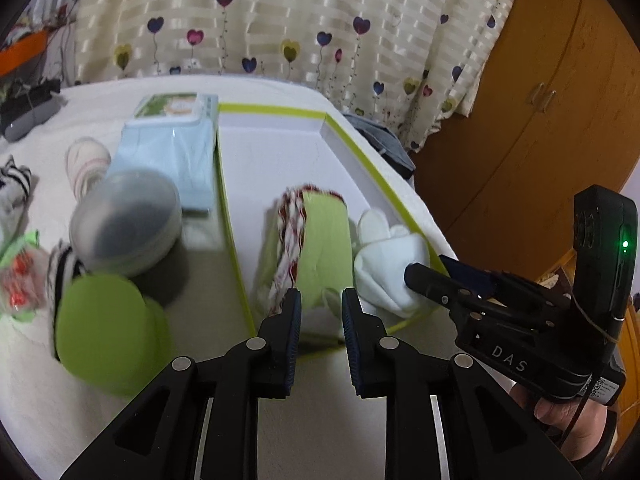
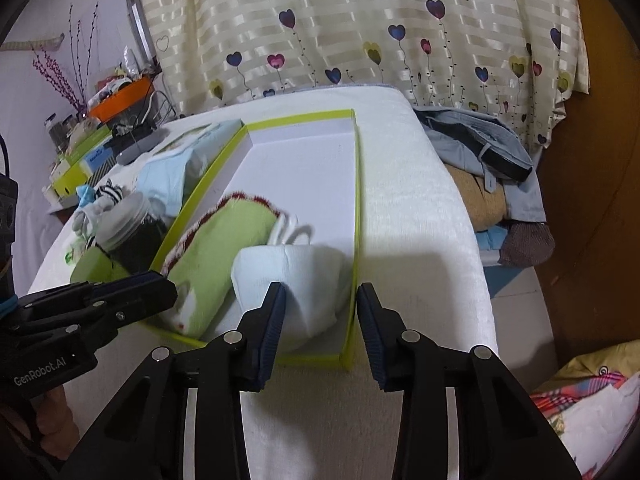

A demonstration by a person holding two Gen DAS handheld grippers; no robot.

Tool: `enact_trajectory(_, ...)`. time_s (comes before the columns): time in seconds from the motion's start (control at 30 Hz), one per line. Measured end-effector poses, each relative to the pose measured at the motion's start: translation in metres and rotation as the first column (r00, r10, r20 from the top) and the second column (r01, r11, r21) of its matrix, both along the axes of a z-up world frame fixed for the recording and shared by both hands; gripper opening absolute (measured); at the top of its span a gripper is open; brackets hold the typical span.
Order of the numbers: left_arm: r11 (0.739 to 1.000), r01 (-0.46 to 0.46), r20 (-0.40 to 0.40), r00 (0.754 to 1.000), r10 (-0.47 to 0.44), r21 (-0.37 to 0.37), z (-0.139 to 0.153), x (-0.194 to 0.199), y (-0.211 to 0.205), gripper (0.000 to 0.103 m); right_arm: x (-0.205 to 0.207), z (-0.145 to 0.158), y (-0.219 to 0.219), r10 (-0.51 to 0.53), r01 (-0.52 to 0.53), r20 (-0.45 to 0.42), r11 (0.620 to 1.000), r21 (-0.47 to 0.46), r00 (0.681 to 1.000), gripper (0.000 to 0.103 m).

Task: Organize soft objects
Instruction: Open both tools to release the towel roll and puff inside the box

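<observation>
Lime-green edging runs round the shallow white box (image 1: 276, 152), which lies open on a white towel-like cover (image 2: 420, 208); every place below is given relative to this box. Inside it, at the near end, lies a green sock (image 1: 320, 240) with a red-and-white striped cuff, and just beside that, against the box's right wall, sits a bundled white sock (image 1: 388, 272).

The left gripper (image 1: 320, 314) hangs over the near end of the box with its jaws a narrow way apart. The green sock shows in the gap beyond them, but nothing is pinched between the pads. The right gripper (image 2: 320, 312) points down at the near right corner of the box. Its jaws stand moderately apart and straddle the box's right wall: one finger (image 2: 276, 308) is in front of the white sock, the other (image 2: 368, 312) is outside over the cover. Whether the inner pad touches the sock cannot be told, and it grips nothing.

Outside the box, on its left, stand a clear lidded jar (image 1: 128, 224), blurred, with a pale blue packet (image 1: 168, 160) just behind it. Another green sock (image 1: 104, 324) lies nearer the camera, with striped socks (image 1: 16, 184) further left.
</observation>
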State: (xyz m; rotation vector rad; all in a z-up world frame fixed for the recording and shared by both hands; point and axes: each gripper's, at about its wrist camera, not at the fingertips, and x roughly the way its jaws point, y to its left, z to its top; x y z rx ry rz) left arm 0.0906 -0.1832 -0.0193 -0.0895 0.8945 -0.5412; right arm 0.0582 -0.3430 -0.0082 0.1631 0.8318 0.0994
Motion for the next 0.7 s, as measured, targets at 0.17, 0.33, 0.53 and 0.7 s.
enact_trajectory(0.17,1.0,0.01,-0.001,1.0,-0.01,0.002,-0.003,-0.009,0.001,0.02,-0.008,-0.001,0.0,0.001,-0.002,-0.018,1.0,-0.003,1.0,0.039)
enact_trajectory(0.33,1.0,0.02,-0.001,1.0,-0.02,0.004,-0.001,-0.018,0.004,0.02,-0.013,0.002,0.007,0.009,-0.011,-0.04,0.999,-0.042,0.999,0.039)
enact_trajectory(0.53,0.999,0.053,-0.001,0.999,-0.053,-0.009,0.003,-0.034,0.007,0.02,-0.028,0.005,0.011,0.019,-0.023,-0.064,0.998,-0.058,0.998,0.039)
enact_trajectory(0.7,0.999,0.049,0.071,0.996,-0.049,0.001,0.018,-0.045,0.009,0.021,-0.041,0.022,0.012,-0.011,0.011,0.001,0.998,-0.066,1.0,0.039)
